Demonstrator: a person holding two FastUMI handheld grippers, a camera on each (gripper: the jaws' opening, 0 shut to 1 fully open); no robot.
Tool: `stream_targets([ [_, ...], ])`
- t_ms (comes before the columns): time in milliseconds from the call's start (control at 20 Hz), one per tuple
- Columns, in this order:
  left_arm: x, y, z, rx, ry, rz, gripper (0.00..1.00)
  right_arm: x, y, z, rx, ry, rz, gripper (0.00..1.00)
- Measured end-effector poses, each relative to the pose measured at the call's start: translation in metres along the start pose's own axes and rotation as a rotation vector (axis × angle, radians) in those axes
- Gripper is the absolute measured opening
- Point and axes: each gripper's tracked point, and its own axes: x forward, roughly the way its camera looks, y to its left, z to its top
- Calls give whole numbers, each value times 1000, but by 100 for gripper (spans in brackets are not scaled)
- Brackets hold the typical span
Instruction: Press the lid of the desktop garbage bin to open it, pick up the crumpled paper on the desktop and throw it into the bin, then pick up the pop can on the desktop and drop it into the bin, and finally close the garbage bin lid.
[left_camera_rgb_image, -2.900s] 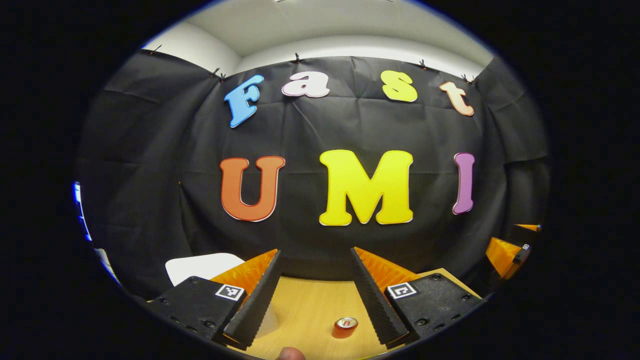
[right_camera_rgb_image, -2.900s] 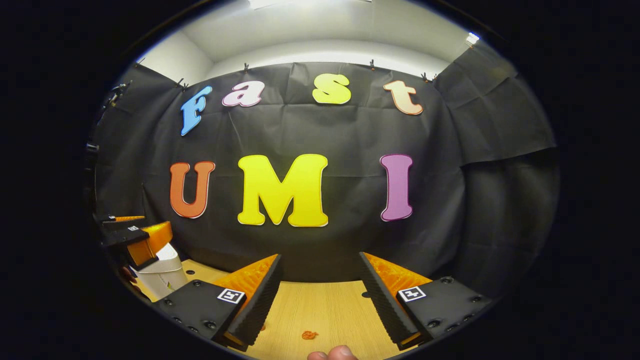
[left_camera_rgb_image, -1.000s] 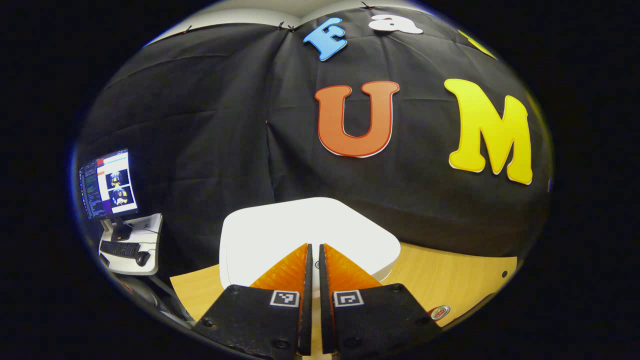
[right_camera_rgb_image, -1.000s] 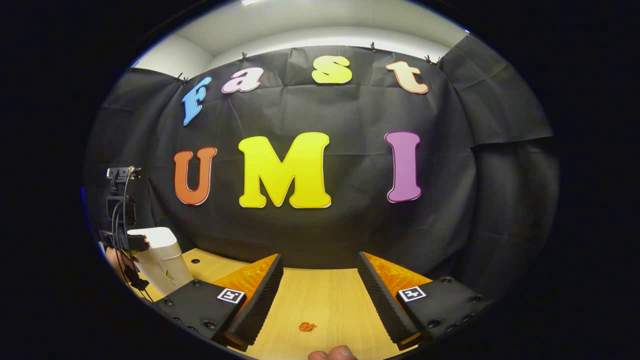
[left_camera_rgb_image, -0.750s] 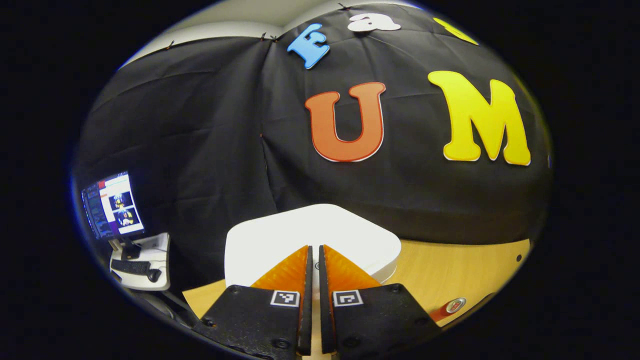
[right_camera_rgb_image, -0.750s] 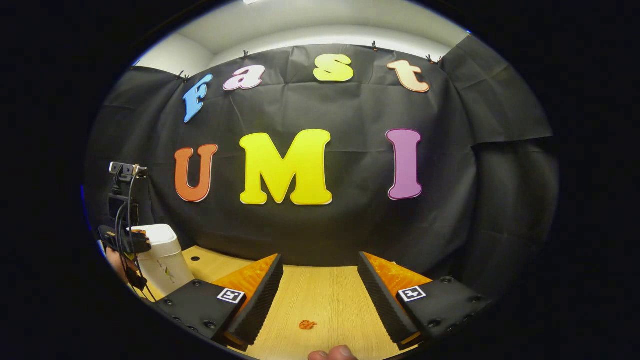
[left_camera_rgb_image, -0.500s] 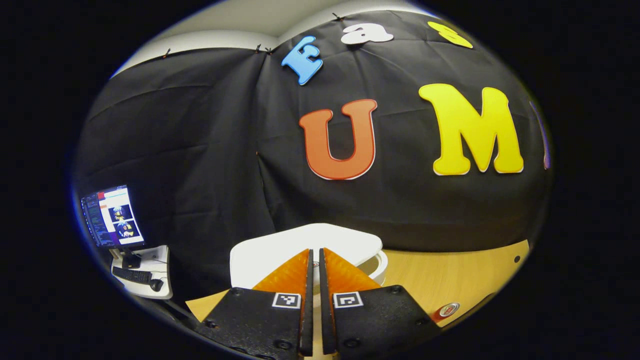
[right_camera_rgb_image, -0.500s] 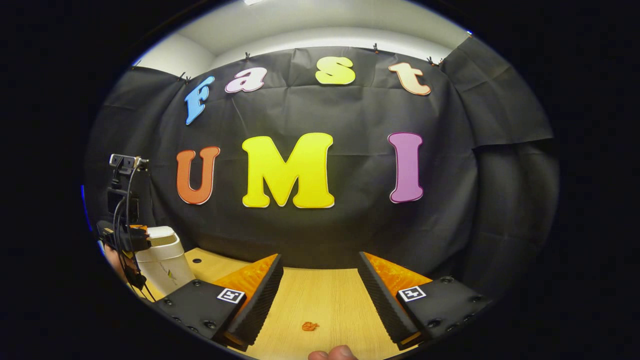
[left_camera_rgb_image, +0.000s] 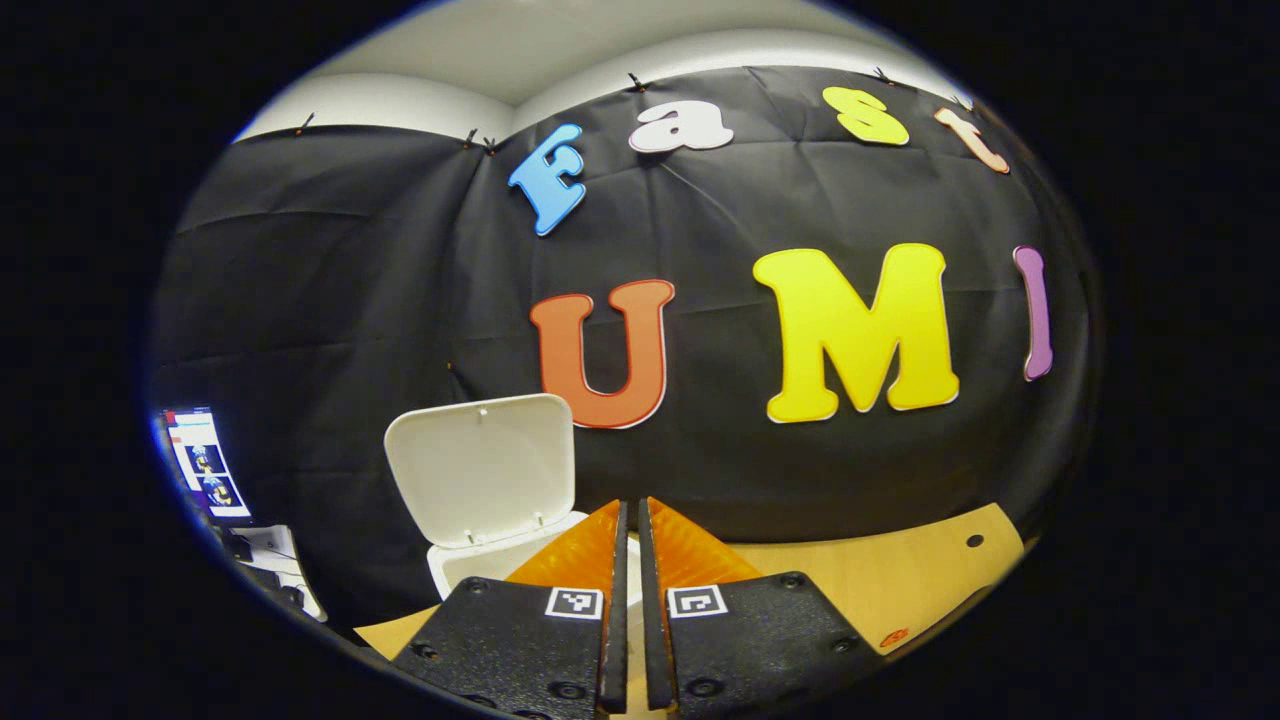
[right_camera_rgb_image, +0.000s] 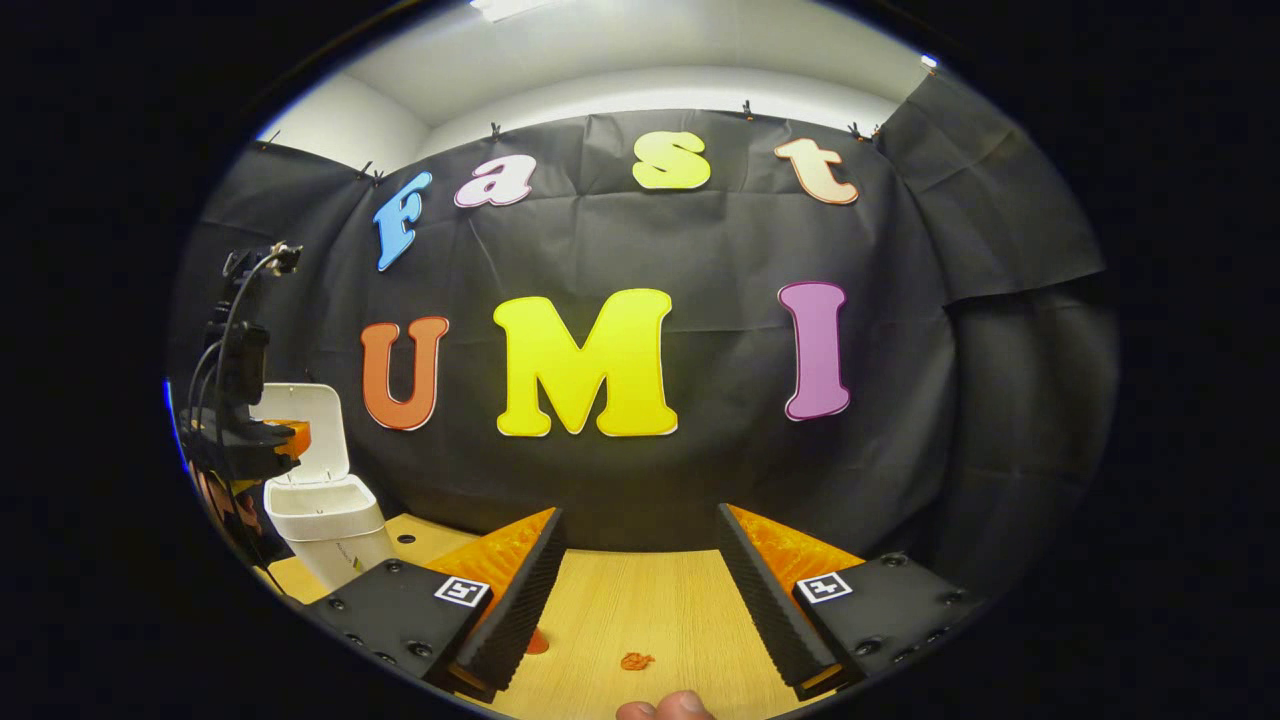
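Observation:
The white desktop bin (left_camera_rgb_image: 468, 566) stands with its lid (left_camera_rgb_image: 480, 468) swung up and open. My left gripper (left_camera_rgb_image: 628, 512) is shut with nothing in it, just right of the bin's mouth and above it. In the right gripper view the bin (right_camera_rgb_image: 328, 535) sits at the far left, with the left gripper (right_camera_rgb_image: 262, 440) and a hand beside its open lid. My right gripper (right_camera_rgb_image: 640, 520) is open over the table. A small orange crumpled paper (right_camera_rgb_image: 636, 661) lies between its fingers. The red pop can (right_camera_rgb_image: 537, 641) peeks out by its left finger, mostly hidden.
The wooden table (left_camera_rgb_image: 900, 580) runs right from the bin, with a small red spot (left_camera_rgb_image: 893, 637) near its front edge. A monitor (left_camera_rgb_image: 205, 465) stands off the table at the far left. A fingertip (right_camera_rgb_image: 665, 708) shows at the bottom.
The bin lid has sprung from closed to fully open. My left gripper, still shut, has lifted off the lid and drawn back. The right gripper has barely moved.

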Motion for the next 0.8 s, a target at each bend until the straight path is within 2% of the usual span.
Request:
stream_targets([
  [50, -5, -7, 3, -3, 2, -21, 13, 0, -1, 1, 4, -2, -1, 95],
  [100, -9, -12, 5, -7, -4, -41, 24, 0, 0, 2, 7, -6, 0, 95],
  [150, -15, -24, 9, -9, -2, -75, 29, 0, 0, 3, 11, -9, 1, 95],
  [200, -19, -35, 12, -12, 2, -116, 45, -1, -1, 4, 15, -11, 2, 95],
  [250, -24, -41, 15, -12, -3, -139, 41, -2, -2, 4, 17, -10, 2, 95],
  [350, -28, -47, 24, -7, -31, -154, 75, 0, -5, 1, 16, -5, 0, 95],
  [400, -28, -48, 28, -3, -43, -158, 84, 1, -8, -2, 16, -1, -2, 95],
  [500, -31, -55, 28, -16, -47, -180, 89, 2, -14, -6, 11, 6, -7, 95],
  [750, -43, -61, 28, -63, -38, -205, 91, 8, -22, -30, -26, 46, 18, 95],
  [800, -46, -61, 29, -70, -44, -209, 94, 10, -24, -39, -44, 55, 23, 95],
])
